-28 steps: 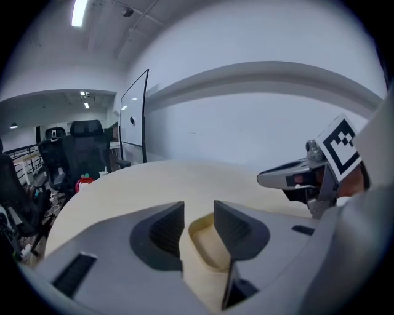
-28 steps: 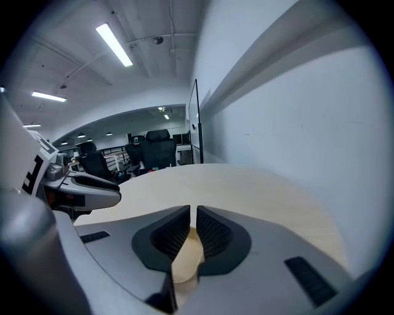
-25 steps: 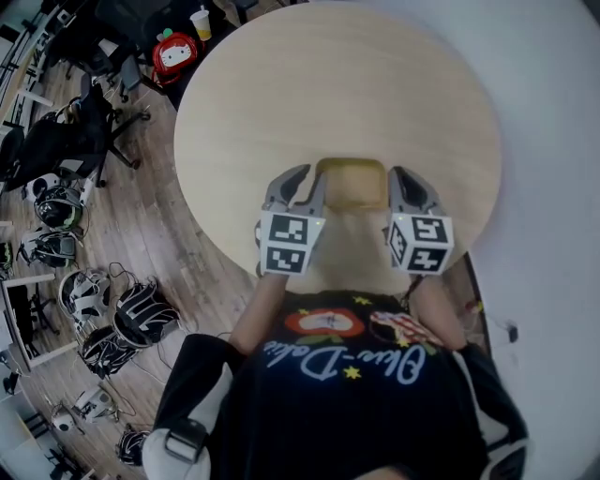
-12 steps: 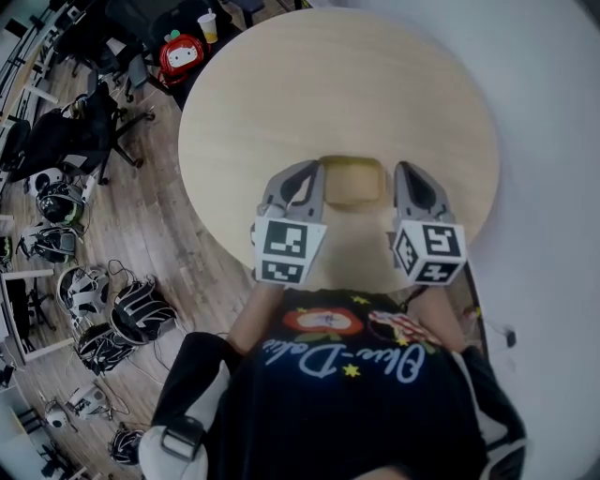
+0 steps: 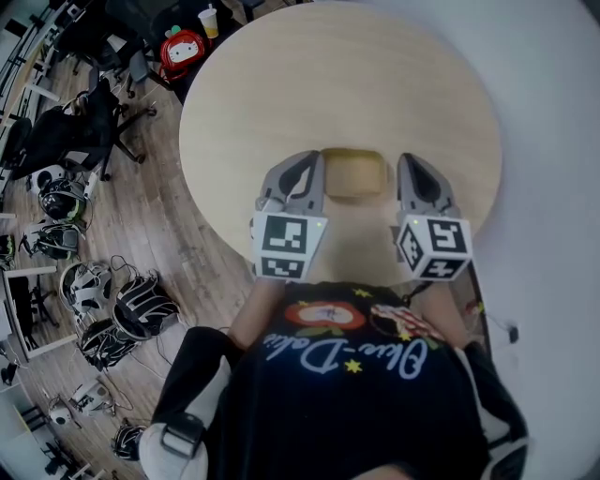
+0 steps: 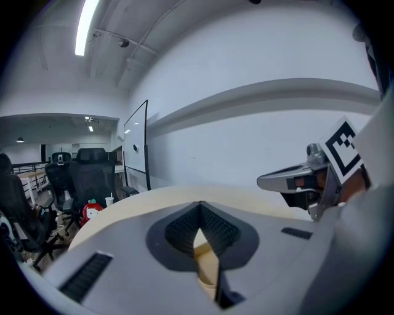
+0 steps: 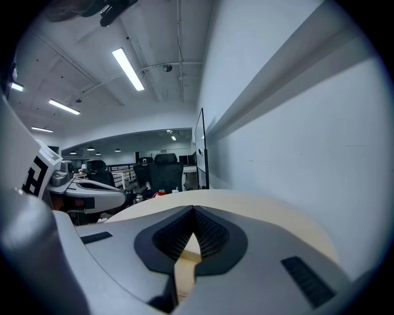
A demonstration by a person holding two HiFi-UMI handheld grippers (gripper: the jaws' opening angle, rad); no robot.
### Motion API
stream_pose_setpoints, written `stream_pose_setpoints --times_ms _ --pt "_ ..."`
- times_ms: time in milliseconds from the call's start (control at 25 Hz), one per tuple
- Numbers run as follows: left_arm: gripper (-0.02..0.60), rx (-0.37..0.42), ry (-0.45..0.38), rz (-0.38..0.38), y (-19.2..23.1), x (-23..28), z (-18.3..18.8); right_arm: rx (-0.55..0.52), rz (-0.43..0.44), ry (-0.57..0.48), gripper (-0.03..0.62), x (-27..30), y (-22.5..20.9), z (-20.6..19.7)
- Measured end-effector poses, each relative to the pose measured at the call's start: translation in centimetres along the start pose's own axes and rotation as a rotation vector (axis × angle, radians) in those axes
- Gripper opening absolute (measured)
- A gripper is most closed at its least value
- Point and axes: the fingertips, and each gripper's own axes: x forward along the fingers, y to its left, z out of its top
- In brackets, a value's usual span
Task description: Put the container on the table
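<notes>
A shallow tan container (image 5: 354,174) rests on the round light-wood table (image 5: 337,84), close to its near edge. My left gripper (image 5: 306,174) hovers just left of it with its jaws shut and nothing between them. My right gripper (image 5: 416,178) hovers just right of it, likewise shut and empty. Neither touches the container. In the left gripper view the closed tips (image 6: 200,207) point across the tabletop, with the right gripper (image 6: 294,181) at the side. In the right gripper view the closed tips (image 7: 194,213) face the table, with the left gripper (image 7: 92,188) beside them.
Office chairs (image 5: 80,122) stand on the wood floor to the left. A red toy (image 5: 181,49) and a paper cup (image 5: 205,18) sit beyond the table's far left edge. Helmets and gear (image 5: 131,309) lie on the floor at left. A white wall (image 5: 553,141) runs along the right.
Both grippers have risen from beside the container and look larger in the head view. The container stays put on the table.
</notes>
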Motion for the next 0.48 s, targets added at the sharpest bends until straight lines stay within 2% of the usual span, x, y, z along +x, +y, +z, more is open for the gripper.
stream_pose_setpoints --times_ms 480 --pt "0.0 0.007 0.009 -0.005 -0.15 0.2 -0.16 -0.016 -0.001 0.015 0.0 0.11 0.03 -0.1"
